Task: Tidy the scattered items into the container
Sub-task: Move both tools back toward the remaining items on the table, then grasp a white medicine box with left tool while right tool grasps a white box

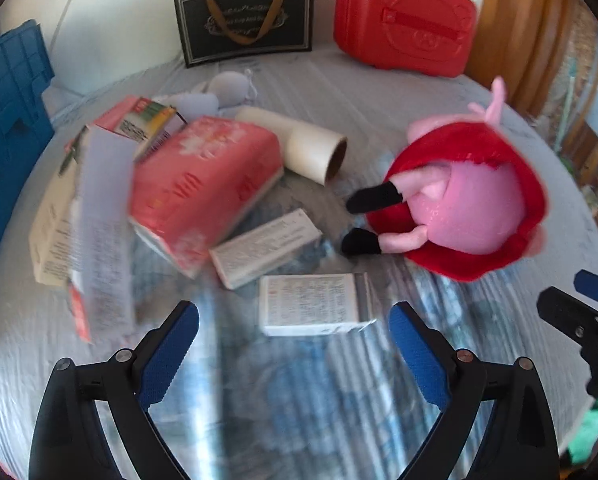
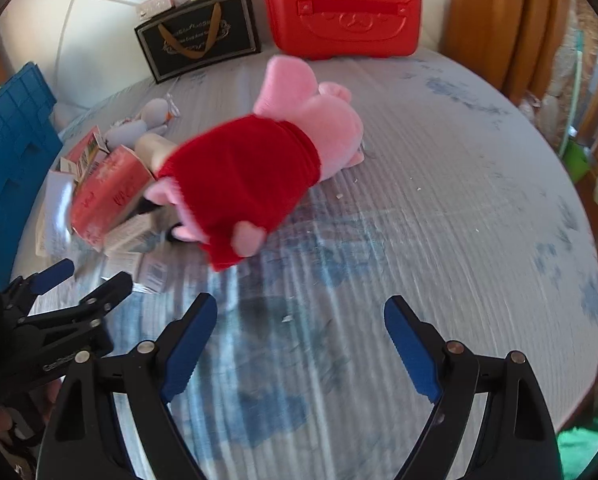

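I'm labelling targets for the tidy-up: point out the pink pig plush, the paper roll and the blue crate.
pink pig plush [image 2: 239,172]: right wrist view, on its red dress.
paper roll [image 1: 311,148]: left wrist view, on its white side.
blue crate [image 1: 7,120]: left wrist view, on its ribbed wall.

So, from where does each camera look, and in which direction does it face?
Left wrist: sits on the left gripper, looking down at the white printed carton on the bed; its open blue-padded fingers show.
Right wrist: sits on the right gripper, looking down at bare grey striped bedsheet; its open fingers show.
Shared: pink plush pig in a red dress, red hard-shell suitcase.
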`<state>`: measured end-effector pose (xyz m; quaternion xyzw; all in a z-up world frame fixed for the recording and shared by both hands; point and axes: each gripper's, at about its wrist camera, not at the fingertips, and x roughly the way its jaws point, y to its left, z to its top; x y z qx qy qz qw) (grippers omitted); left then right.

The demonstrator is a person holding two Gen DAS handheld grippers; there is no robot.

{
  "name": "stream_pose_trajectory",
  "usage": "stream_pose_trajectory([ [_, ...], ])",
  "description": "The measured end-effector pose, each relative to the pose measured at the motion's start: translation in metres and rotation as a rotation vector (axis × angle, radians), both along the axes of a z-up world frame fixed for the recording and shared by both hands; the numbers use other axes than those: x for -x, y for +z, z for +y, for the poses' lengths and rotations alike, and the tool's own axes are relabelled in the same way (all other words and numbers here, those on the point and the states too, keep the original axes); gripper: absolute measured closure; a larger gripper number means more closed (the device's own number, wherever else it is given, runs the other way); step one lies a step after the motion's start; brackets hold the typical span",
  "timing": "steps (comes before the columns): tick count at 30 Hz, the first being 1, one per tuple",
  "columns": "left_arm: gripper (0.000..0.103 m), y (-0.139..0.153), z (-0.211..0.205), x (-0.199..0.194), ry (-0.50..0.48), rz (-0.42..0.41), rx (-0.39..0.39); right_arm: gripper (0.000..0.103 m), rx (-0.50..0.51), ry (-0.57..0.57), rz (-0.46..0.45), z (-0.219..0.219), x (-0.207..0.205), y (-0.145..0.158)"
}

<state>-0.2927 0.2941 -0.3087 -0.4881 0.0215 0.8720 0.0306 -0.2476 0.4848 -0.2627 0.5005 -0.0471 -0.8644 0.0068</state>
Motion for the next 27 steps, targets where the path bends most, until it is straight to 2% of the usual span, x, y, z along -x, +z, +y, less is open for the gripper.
stream_pose_trajectory([
  [3,0.005,-0.02,0.014,0.004,0.041,0.005,0.03,0.017,0.011,0.055,0.007,0.011,0.008,-0.015],
  [5,0.011,-0.027,0.018,0.004,0.055,0.029,0.024,0.017,0.02,0.082,0.011,0.015,0.011,-0.024],
  [6,0.031,-0.026,0.018,0.003,0.065,0.054,0.007,0.017,0.026,0.094,0.011,0.017,0.013,-0.028],
  [7,0.04,-0.024,0.017,0.001,0.073,0.068,-0.004,0.017,0.036,0.11,0.01,0.017,0.014,-0.034],
  [13,0.04,-0.007,-0.002,-0.022,0.13,0.107,0.067,0.017,0.089,0.234,0.012,-0.01,0.014,-0.04],
  [19,0.04,0.013,-0.063,-0.049,0.248,0.149,0.115,0.019,0.148,0.388,0.019,-0.07,0.022,-0.037],
  [22,0.04,0.008,-0.089,-0.051,0.299,0.153,0.131,0.019,0.161,0.441,0.031,-0.1,0.032,-0.039],
  [27,0.04,-0.002,-0.112,-0.043,0.352,0.161,0.134,0.019,0.14,0.483,0.051,-0.138,0.058,-0.045],
])
